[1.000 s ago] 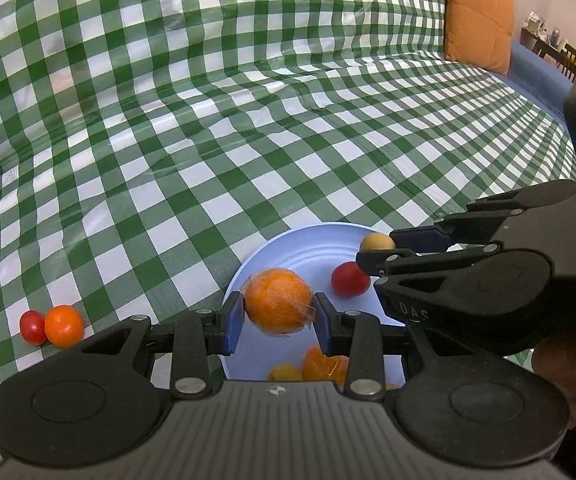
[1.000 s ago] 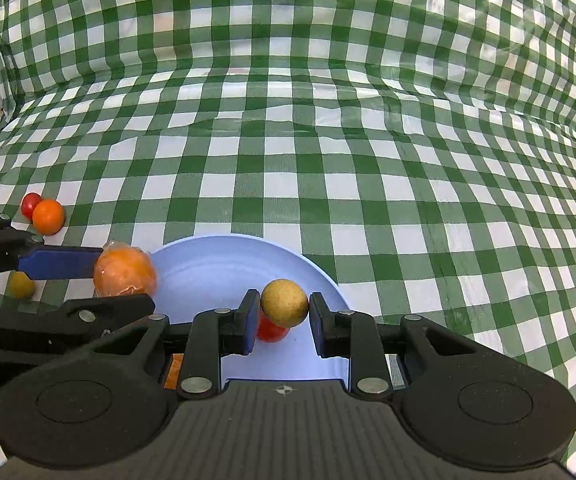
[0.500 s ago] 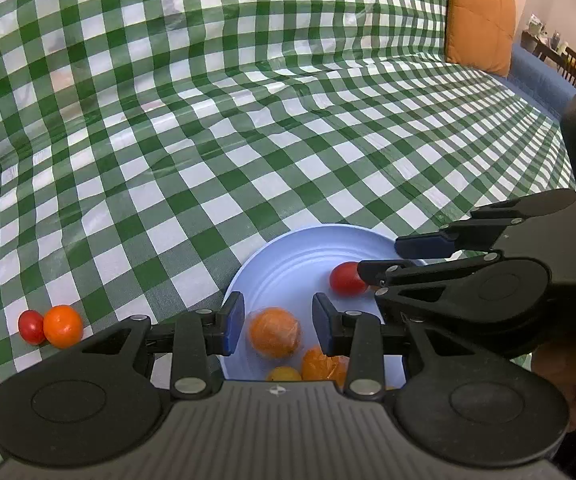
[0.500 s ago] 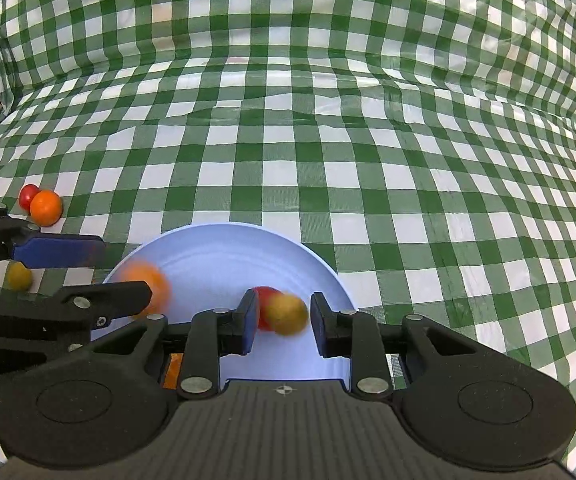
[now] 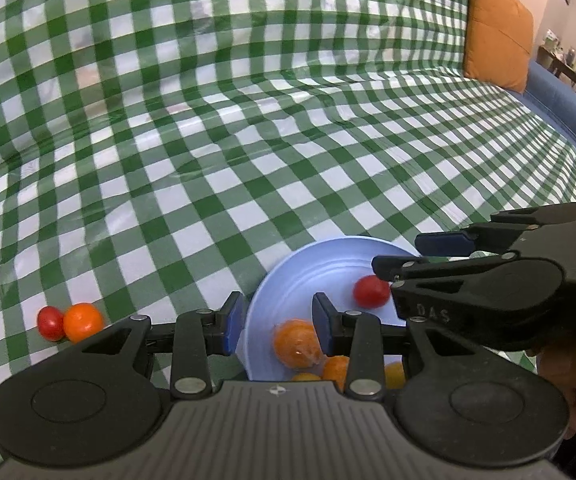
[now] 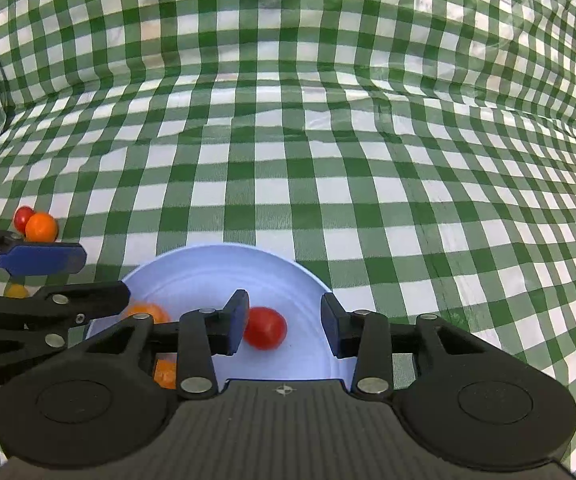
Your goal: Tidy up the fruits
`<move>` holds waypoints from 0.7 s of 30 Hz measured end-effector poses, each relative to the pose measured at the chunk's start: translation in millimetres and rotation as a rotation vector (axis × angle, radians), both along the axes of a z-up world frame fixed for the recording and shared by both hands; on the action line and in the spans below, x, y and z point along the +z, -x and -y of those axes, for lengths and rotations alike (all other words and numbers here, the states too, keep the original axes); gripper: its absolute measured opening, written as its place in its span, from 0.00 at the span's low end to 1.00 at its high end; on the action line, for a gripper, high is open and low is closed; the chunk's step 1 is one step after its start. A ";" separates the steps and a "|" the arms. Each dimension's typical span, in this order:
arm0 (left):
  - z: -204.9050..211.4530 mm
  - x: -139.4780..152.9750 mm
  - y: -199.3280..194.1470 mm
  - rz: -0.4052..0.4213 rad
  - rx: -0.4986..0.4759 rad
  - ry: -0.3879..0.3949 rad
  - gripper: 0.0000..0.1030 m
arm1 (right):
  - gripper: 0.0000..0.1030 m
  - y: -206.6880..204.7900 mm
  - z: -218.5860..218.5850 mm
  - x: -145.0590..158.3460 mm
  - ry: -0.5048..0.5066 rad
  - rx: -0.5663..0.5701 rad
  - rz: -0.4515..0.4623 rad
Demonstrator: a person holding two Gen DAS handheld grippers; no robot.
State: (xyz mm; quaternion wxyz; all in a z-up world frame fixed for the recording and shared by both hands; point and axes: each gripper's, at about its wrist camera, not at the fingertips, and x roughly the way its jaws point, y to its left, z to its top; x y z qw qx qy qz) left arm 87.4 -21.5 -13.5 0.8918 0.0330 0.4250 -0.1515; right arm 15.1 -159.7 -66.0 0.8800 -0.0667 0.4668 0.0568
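1. I see a green checked cloth (image 5: 247, 140) covering the surface, which looks more like a sofa than a counter.
2. The blue plate (image 6: 207, 272) sits under both grippers and holds a wrapped orange (image 5: 296, 343), a red tomato (image 6: 264, 328) and smaller fruits.
3. My left gripper (image 5: 273, 326) and right gripper (image 6: 283, 326) both have their fingers spread wide and holding nothing.
4. The loose orange fruit (image 5: 83, 321) and red fruit (image 5: 50, 323) touch each other, off to the left of the plate, so I judge my left hand nearer.
5. "DAS" is readable on the right gripper.
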 end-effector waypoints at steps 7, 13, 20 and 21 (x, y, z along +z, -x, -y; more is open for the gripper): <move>-17.0 3.6 -2.5 0.006 0.068 -0.008 0.37 | 0.40 -1.5 -13.3 9.8 -0.030 0.000 0.060; -47.0 10.0 -8.8 0.004 0.180 0.001 0.30 | 0.38 -3.6 -29.3 15.1 -0.057 0.016 0.087; -95.3 13.8 -14.5 -0.032 0.308 0.016 0.30 | 0.22 -1.6 -60.7 18.4 -0.117 0.107 0.092; -100.9 14.2 -14.2 -0.034 0.318 0.018 0.30 | 0.22 -1.3 -65.4 18.6 -0.123 0.118 0.093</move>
